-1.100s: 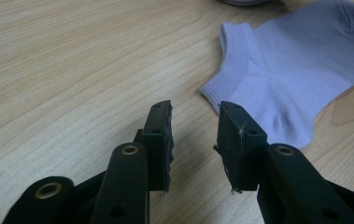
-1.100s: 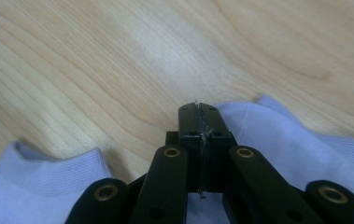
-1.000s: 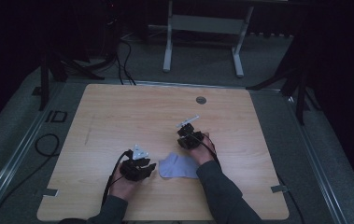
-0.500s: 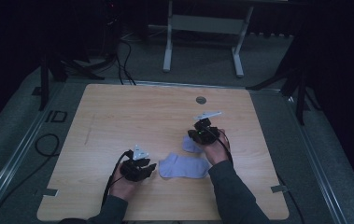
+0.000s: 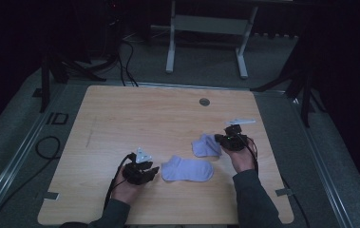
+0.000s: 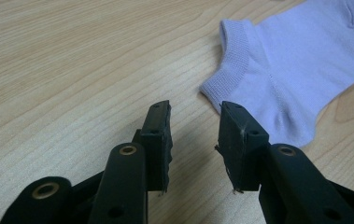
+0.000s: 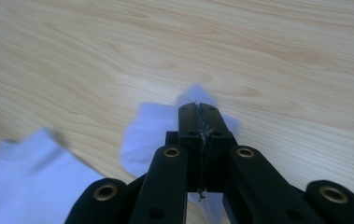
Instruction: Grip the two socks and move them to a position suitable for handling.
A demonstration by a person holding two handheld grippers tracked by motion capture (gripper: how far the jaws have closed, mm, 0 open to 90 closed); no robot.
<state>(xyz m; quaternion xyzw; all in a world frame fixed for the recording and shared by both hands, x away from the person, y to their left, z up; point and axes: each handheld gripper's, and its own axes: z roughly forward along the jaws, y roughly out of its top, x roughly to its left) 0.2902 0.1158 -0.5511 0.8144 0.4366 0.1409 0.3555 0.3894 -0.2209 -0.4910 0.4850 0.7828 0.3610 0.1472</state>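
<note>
My right hand-held gripper (image 5: 226, 138) is clamped on one sock (image 5: 205, 145); the left hand-held gripper (image 5: 150, 172), jaws apart, hasn't grasped the flat sock (image 5: 187, 169).

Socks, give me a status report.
Right tool shut on one sock. Left tool open beside flat sock, not touching. Nothing in the way.

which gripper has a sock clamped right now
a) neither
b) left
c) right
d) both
c: the right gripper has its jaws pressed shut on the lifted sock, while the left gripper stands open beside the flat sock.
</note>
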